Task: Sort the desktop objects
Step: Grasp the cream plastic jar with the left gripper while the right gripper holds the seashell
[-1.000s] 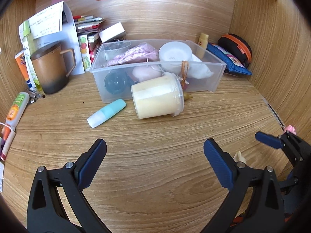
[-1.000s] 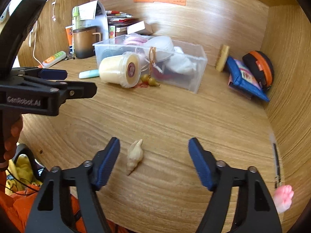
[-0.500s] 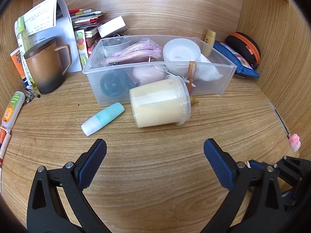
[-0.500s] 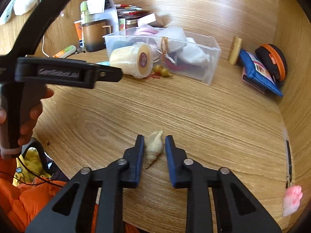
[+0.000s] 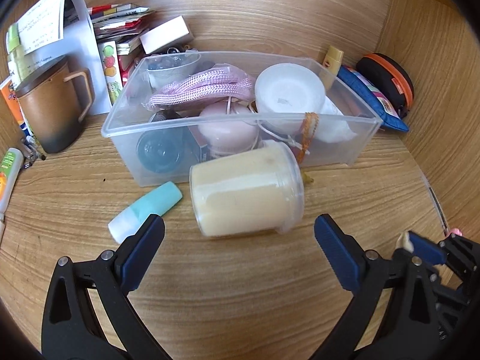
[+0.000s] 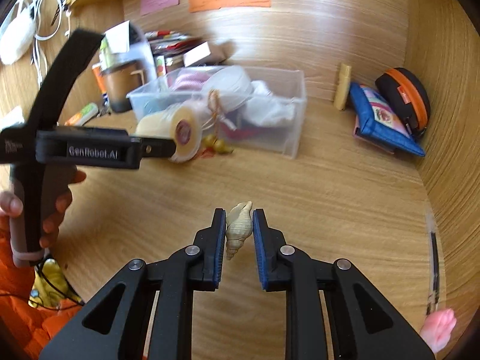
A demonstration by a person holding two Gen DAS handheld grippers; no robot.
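My right gripper is shut on a small cream seashell and holds it above the wooden desk; its tip also shows in the left wrist view. My left gripper is open and empty, its fingers either side of a cream jar lying on its side in front of a clear plastic bin. The bin holds a pink cord, a white lid and other items. A teal tube lies by the left finger.
A brown mug, papers and books stand at the back left. A blue pouch and a black-and-orange case lie at the back right. A pink eraser lies near the right wall.
My right gripper has lifted the seashell off the desk and moved it forward. My left gripper has moved closer to the cream jar, still open.
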